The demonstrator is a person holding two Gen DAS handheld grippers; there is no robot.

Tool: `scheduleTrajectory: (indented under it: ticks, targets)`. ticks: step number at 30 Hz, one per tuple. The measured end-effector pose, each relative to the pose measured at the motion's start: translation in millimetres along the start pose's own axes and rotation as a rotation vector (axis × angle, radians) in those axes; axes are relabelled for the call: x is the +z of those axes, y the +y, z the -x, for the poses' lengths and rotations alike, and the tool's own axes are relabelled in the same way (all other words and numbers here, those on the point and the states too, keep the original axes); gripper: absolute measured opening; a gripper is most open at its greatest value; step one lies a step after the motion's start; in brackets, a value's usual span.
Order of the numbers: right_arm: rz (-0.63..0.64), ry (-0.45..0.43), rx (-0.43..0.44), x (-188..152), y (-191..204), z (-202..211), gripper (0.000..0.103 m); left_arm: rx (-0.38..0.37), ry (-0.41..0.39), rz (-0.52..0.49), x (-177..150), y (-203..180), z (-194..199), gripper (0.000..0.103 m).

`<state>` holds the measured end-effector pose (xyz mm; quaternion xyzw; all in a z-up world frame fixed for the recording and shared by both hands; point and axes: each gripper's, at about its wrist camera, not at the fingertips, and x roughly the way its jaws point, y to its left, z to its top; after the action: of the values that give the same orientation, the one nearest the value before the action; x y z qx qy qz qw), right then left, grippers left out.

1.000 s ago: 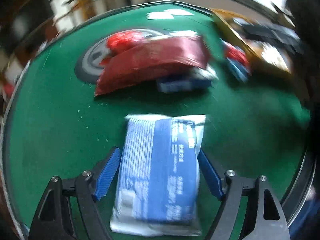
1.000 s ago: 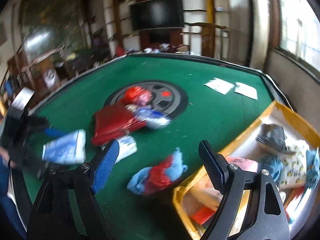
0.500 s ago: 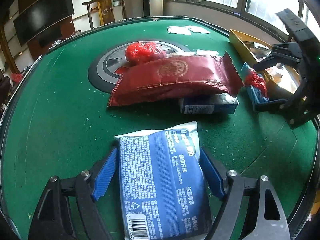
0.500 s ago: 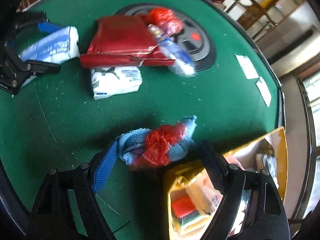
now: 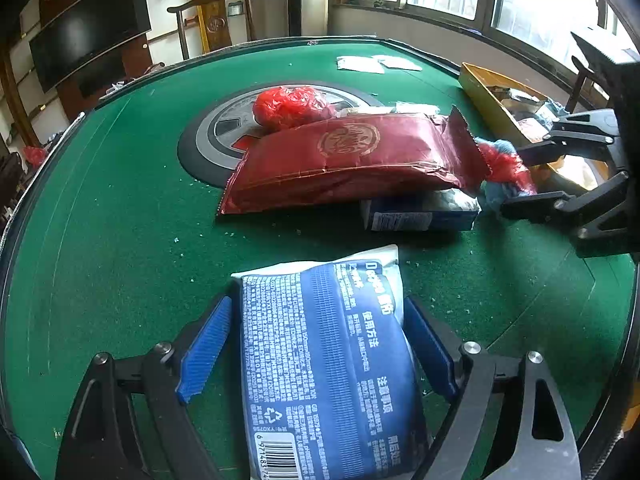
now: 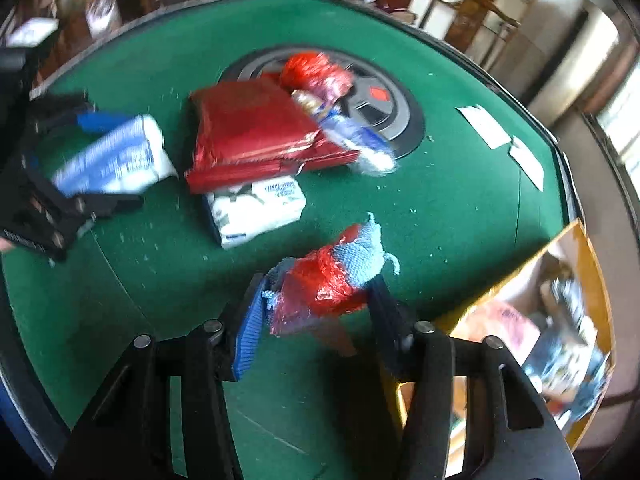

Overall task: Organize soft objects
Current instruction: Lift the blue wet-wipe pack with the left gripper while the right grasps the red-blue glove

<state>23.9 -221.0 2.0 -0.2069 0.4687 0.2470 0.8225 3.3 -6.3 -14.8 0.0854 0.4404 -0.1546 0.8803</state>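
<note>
My left gripper (image 5: 316, 344) is shut on a blue and white soft pack (image 5: 324, 360) and holds it over the near part of the green table; the pack also shows in the right wrist view (image 6: 116, 156). My right gripper (image 6: 316, 312) is shut on a red and blue cloth bundle (image 6: 328, 276), seen from the left wrist too (image 5: 504, 168). A big red foil bag (image 5: 348, 160) lies mid-table on a white and blue tissue pack (image 5: 420, 216). A red plastic bundle (image 5: 292, 106) sits behind it.
A yellow box (image 6: 576, 240) with several soft items stands at the table's right edge, beside the right gripper. A dark round disc (image 5: 216, 136) marks the table centre. Two white papers (image 5: 376, 63) lie at the far side. Small crumbs dot the felt.
My right gripper swung down over the cloth bundle and closed on it. My left gripper kept hold of the blue pack and tilted to a steadier, higher view.
</note>
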Motion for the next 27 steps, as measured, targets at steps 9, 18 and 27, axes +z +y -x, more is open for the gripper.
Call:
scheduleTrajectory:
  ticks: [9,18,27]
  targets:
    - [-0.181,-0.032,-0.012,3.0,-3.7,-14.6,0.050,0.001,-0.004,0.001,0.4,0.3,0.5,0.085]
    - [-0.298,-0.187,-0.047,-14.0,9.8,19.6,0.046,-0.004,-0.030,0.014,-0.2,2.3,6.0,0.070]
    - [-0.440,-0.281,0.043,-54.5,9.9,39.2,0.046,-0.058,-0.081,0.022,0.6,3.2,16.6,0.069]
